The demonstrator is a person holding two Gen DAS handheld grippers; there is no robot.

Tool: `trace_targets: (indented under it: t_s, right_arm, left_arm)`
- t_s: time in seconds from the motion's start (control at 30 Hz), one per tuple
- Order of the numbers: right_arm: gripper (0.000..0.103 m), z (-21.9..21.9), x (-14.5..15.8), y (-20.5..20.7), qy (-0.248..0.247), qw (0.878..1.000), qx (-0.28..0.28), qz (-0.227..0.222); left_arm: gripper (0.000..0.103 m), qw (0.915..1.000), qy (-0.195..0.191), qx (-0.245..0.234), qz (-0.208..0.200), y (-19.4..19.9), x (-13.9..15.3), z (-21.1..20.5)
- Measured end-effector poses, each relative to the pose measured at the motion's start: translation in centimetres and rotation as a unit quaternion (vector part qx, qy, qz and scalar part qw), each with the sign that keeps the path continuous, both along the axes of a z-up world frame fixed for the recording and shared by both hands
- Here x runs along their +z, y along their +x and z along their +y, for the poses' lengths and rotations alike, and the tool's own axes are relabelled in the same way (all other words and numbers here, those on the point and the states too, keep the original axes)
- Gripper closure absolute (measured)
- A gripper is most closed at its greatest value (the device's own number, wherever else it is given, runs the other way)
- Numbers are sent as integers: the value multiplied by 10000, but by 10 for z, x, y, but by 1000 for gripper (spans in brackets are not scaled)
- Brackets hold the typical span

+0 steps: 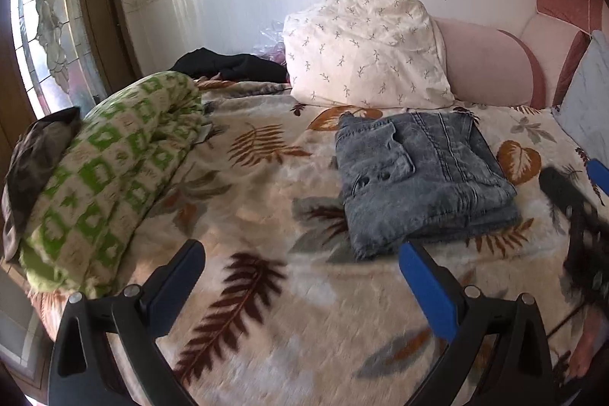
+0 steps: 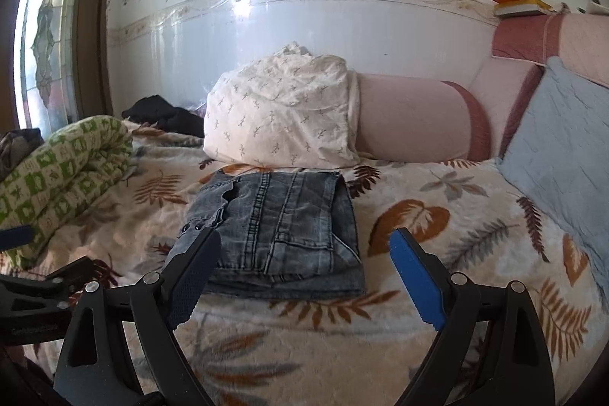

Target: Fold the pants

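Grey-blue denim pants (image 1: 422, 174) lie folded into a compact stack on the leaf-print blanket (image 1: 266, 311); they also show in the right wrist view (image 2: 281, 231). My left gripper (image 1: 300, 250) is open and empty, hovering over the blanket to the near left of the pants. My right gripper (image 2: 304, 238) is open and empty, just in front of the pants' near edge, touching nothing. The right gripper's body shows at the right edge of the left wrist view (image 1: 582, 215).
A rolled green-and-white quilt (image 1: 106, 174) lies left. A white leaf-print pillow (image 1: 365, 48) and pink bolster (image 1: 491, 63) stand behind the pants. A light blue cushion (image 2: 559, 155) leans at right. Black clothing (image 1: 228, 65) lies by the wall.
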State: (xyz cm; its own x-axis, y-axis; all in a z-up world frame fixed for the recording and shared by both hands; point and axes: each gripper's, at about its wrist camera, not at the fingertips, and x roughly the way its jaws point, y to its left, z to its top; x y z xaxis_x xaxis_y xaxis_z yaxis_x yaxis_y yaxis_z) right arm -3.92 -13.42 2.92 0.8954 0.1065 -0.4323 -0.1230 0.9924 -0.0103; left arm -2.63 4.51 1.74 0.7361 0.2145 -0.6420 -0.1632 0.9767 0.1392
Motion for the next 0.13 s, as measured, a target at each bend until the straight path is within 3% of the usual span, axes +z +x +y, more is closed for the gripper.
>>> trace_targets:
  t_s: [0.13]
  right_arm:
    - [12, 7, -8, 12, -162, 9997, 108, 143]
  left_arm:
    - [0, 9999, -146, -57, -57, 23, -7, -6]
